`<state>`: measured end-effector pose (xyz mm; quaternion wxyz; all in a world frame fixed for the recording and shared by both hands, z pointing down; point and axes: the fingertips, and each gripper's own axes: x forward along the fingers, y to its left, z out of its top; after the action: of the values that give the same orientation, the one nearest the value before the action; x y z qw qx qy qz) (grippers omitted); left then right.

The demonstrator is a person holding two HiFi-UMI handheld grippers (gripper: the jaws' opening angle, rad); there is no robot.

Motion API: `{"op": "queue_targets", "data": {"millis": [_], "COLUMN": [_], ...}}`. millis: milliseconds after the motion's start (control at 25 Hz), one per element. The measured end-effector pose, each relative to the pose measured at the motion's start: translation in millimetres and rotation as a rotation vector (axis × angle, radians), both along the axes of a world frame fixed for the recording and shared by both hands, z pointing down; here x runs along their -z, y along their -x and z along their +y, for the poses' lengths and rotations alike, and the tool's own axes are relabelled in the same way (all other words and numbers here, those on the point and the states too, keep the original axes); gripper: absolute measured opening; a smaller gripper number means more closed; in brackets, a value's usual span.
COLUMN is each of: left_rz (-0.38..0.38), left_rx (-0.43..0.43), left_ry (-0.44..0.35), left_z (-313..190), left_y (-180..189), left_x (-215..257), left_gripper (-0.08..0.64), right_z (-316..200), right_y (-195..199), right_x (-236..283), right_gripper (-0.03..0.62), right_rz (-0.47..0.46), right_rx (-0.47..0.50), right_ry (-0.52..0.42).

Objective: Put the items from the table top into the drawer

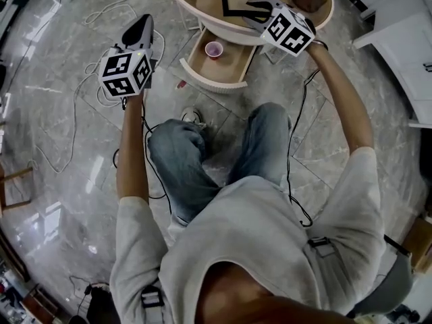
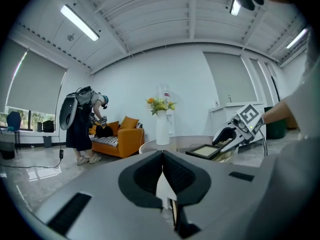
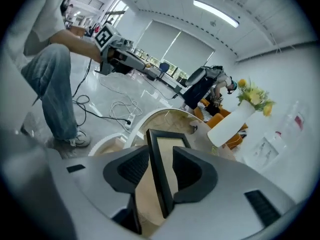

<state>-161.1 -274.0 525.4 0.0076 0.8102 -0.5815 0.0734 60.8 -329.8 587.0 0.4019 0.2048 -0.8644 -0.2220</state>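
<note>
A black picture frame (image 1: 224, 3) lies flat on the round wooden table (image 1: 202, 13). My right gripper (image 1: 258, 11) hovers over it, open. In the right gripper view the frame (image 3: 167, 133) runs through the gap between the jaws of my right gripper (image 3: 161, 156) without being pressed by the pads. Below the table edge the drawer (image 1: 233, 67) stands pulled out, with a pink cup (image 1: 214, 48) inside. My left gripper (image 1: 142, 27) hangs over the floor to the left of the drawer. Its jaws (image 2: 162, 156) are shut, with nothing seen between them.
A white vase with flowers (image 3: 227, 124) stands on the table's far side. Cables (image 1: 74, 113) lie across the marble floor. White furniture (image 1: 405, 46) stands at the right. An orange sofa (image 2: 127, 136) and another person (image 2: 80, 124) are farther back in the room.
</note>
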Motion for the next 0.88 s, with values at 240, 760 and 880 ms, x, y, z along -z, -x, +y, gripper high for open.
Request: {"op": "queue_targets", "data": {"millis": [240,760,880], "left_rz": [0.021,0.047,0.053], "left_rx": [0.051,0.023,0.018], "left_ry": [0.017,0.019,0.018], "left_z": [18,13,10], "left_y": [23,12,8], "left_x": [-14,-26,-25], "left_gripper": [0.015,0.015,0.015], "right_z": [-13,-7,-4], "right_y": [0,4,3], "right_x": [-21,-28,-27], "right_gripper": [0.169,0.094,0.091], "right_rz": [-0.005,0.140,0.128], "right_rx": [-0.008,0.038,0.033], "right_ry": [0.220,0.210,0.175]}}
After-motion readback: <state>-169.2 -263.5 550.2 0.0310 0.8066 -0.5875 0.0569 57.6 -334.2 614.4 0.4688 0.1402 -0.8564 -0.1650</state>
